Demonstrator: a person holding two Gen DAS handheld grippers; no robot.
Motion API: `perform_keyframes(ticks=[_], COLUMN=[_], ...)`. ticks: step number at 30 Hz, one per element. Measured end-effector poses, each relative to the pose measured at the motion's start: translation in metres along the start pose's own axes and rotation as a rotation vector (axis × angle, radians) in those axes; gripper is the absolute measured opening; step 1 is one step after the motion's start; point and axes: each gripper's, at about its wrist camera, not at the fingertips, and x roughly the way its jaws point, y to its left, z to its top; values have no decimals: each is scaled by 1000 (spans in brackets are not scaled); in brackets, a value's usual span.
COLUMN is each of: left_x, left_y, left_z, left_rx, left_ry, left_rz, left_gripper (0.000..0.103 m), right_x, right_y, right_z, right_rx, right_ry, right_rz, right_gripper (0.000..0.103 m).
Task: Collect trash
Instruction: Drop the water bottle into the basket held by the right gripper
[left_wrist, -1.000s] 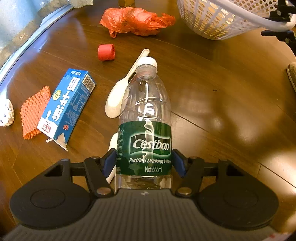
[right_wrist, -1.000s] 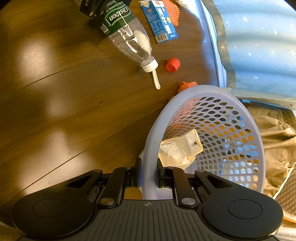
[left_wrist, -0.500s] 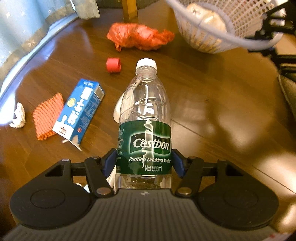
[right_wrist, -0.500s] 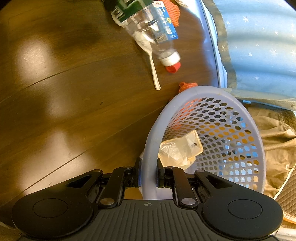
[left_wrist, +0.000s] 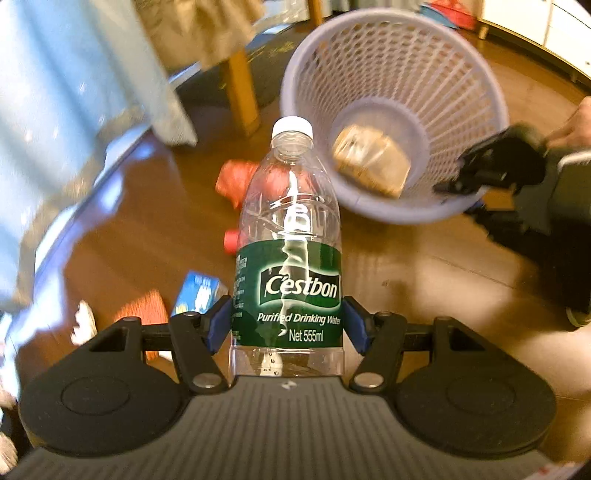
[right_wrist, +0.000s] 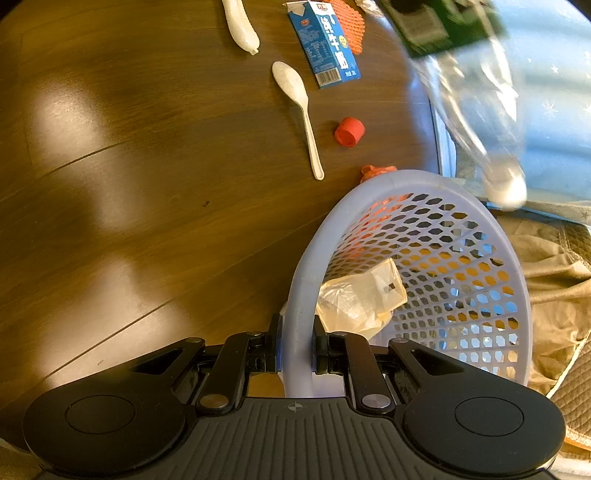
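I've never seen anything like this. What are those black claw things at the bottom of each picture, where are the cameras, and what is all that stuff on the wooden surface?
No robot here: a person holds a two-finger clamp tool in each hand, each with a wide-angle camera looking along its fingers. The left gripper is closed on an empty water bottle, pointing toward the basket. The right gripper pinches the rim of the lilac basket, which is tipped and holds a crumpled clear wrapper. On the wooden surface lie a blue milk carton, a white spoon, a red cap, orange foam netting and an orange plastic bag.
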Motion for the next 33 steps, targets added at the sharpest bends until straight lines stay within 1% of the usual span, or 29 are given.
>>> perform_keyframes(ticks=[4,9,13,16,17,18,19,20,23,26,33], left_x=[-10,-10,-1,12,16,19,20,20,14,9,-1], left_y=[-10,-33,-44,-46,-47,-46,-46,-46,-40,-33,-9], left_z=[28,59,84,100,106,110,113,116,119,112,92], left_rx=[62,140,173,163,148,132,119,110,70,50,-17], left_ry=[-16,-26,-37,-52,-63,-76,-89,-105,-149,-155,-148], left_rz=[-41,-96,-120,-144,-160,-161,-151,-141,-139,-114,-84], left_gripper=[58,59,59,60,63,73,76,76,77,77,77], right_x=[-1,-1,-1,0,0,1,1,0,0,0,0], right_y=[-1,1,1,0,-1,-2,-3,-3,-2,-1,-1], right_z=[1,1,-1,-1,-1,0,0,0,0,0,1], right_rx=[3,0,2,7,10,14,18,20,20,24,21], right_ry=[0,-1,-3,-4,-4,-2,-3,-3,-3,-1,0], right_rz=[1,6,9,11,13,14,16,17,18,23,24], right_gripper=[10,10,10,10,10,10,10,10,10,10,10])
